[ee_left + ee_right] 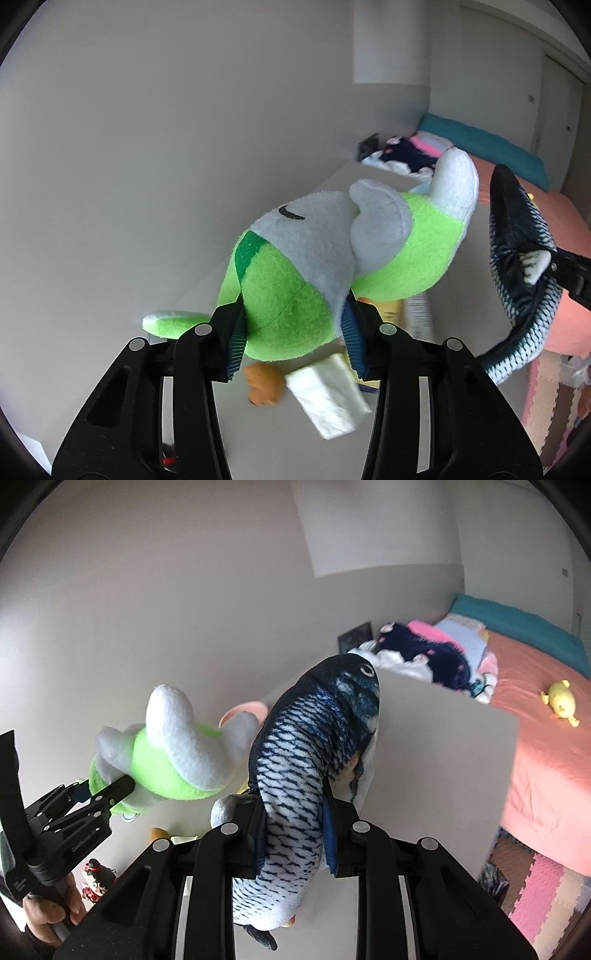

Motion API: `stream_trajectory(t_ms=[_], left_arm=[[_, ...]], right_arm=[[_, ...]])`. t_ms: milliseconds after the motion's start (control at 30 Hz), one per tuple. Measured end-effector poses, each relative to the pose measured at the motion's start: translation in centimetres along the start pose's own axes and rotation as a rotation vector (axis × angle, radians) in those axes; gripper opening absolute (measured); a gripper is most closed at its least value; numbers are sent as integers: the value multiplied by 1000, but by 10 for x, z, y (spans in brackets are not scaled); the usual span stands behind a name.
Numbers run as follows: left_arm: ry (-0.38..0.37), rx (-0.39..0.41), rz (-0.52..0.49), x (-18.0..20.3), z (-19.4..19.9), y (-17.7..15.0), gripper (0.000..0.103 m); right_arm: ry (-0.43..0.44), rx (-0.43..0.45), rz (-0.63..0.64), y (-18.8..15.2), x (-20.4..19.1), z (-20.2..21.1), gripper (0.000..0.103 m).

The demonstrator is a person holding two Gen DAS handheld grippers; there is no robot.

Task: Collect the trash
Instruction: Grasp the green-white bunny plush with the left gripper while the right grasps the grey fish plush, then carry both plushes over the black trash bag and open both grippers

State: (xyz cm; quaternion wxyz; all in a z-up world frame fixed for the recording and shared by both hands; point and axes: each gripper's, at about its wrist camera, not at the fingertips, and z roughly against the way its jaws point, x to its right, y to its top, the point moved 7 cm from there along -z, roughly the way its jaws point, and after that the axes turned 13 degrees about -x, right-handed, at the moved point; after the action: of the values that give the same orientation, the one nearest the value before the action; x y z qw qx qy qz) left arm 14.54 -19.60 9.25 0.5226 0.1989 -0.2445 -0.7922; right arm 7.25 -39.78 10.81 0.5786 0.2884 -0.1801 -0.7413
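While right claw (295,812) grips, fish plush (306,746) upright, head up.

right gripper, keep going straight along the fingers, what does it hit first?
The right gripper is already shut on the fish plush; past that, probably the white table, though depth is unclear.

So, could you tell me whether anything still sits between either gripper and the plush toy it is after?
Nothing does: the left gripper is clamped on the green plush, and the right gripper on the fish plush.
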Motion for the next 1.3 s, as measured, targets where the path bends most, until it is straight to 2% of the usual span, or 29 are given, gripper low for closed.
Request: stream_trajectory(t_ms=[267,567,800,1033,1100,1133,1167,1200,1233,1300], left_arm=[[-62,32,-79,74,32,-8,44],[-159,12,-238,199,27,-18,46],[-240,-46,-347,295,8,-27,48],[-263,-99,-455,382,0,-44,48],[-259,-117,-471,400,-6,-46,55],[-249,-129,-483,410,-12,-47,61],[-237,-134,-491,416,-17,-46,74],[-229,-129,-490,420,-20,-45,93],[-232,-114,-480,423,-22,-43,98],[-247,-113,-463,425,-22,-42,98]], right_arm=[[-67,65,-66,-23,65,59,26],[-184,79,-212,-63,176,98,26],[-271,50,-313,-94,256,103,26],[-296,1,-401,-125,323,94,26],[-295,-30,-408,-135,335,89,32],[-306,-49,-409,-139,341,85,43],[-326,-49,-417,-144,347,85,51],[-328,-34,-425,-148,352,88,68],[-326,-18,-433,-150,359,90,75],[-328,-13,-448,-153,367,90,75]])
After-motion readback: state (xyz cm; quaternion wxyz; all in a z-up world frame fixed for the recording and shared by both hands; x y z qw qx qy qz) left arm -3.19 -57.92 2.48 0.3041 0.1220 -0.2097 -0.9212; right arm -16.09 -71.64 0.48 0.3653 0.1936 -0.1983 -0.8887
